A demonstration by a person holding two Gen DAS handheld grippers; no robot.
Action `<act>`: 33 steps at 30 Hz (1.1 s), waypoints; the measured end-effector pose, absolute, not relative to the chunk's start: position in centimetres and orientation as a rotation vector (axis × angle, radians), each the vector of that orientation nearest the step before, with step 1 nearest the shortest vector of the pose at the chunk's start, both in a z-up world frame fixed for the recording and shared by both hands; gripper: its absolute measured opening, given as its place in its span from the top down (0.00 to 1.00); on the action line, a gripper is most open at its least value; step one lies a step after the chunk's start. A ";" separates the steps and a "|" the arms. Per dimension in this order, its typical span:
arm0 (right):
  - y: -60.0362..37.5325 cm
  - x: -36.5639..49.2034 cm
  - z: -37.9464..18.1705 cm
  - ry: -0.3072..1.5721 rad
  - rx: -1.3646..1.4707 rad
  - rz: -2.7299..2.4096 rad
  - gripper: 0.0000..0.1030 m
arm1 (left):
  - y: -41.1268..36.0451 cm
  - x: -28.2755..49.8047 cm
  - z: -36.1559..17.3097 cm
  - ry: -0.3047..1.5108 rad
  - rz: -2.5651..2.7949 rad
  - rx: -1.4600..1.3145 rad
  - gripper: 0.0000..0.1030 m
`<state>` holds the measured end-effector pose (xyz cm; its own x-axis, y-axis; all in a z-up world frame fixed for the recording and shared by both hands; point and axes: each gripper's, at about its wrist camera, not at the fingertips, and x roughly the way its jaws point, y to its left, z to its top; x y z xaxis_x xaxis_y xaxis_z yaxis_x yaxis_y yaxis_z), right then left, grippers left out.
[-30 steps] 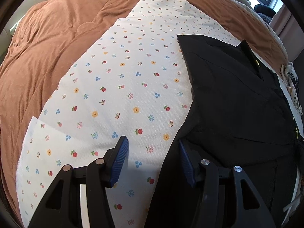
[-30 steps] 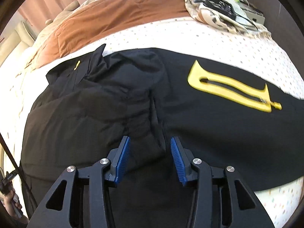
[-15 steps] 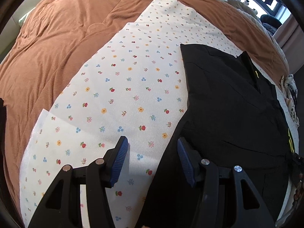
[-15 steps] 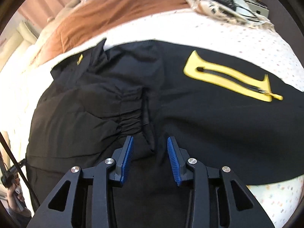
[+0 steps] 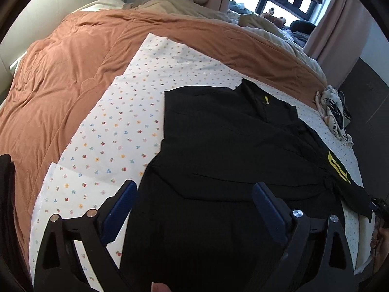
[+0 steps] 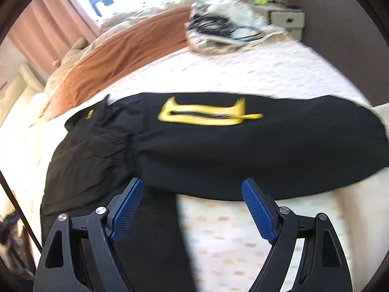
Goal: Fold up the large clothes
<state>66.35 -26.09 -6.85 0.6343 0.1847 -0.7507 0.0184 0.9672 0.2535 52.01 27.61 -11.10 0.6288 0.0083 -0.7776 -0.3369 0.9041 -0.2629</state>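
Both tongs tilt downward over the black jacket [image 5: 231, 150], jaws opening, nothing between them

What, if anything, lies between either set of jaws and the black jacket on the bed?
Nothing visible does. The black jacket lies spread on the floral sheet, directly ahead of the left gripper and the right gripper. Both sets of jaws are opening, with nothing held between them. The bundle of cables and cloth sits well beyond the jacket.
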 end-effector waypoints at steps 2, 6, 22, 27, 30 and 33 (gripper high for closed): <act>-27.8 65.2 -6.5 0.868 0.261 0.078 0.20 | 25.8 52.1 -10.4 0.868 0.178 -0.399 0.00; -30.6 63.0 -6.0 0.861 0.271 0.029 0.20 | 22.7 52.5 -9.2 0.837 0.135 -0.383 0.00; -39.3 61.0 -12.8 0.831 0.705 0.113 0.47 | 12.6 55.4 -6.7 0.810 -0.006 -0.288 0.00; -40.6 61.8 -15.1 0.814 0.767 0.118 0.51 | 10.7 56.4 -7.4 0.816 -0.028 -0.269 0.00; -40.9 62.2 -15.7 0.799 0.767 0.095 0.55 | 10.2 57.0 -7.9 0.825 -0.016 -0.257 0.00; -40.3 62.4 -15.7 0.783 0.759 0.086 0.72 | 10.2 57.4 -8.6 0.836 -0.002 -0.260 0.00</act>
<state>62.40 -40.27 -15.66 0.7196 0.3385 -0.6063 0.1985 0.7365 0.6467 57.44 10.18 -8.58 0.6723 -0.1031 -0.7331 -0.1005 0.9684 -0.2284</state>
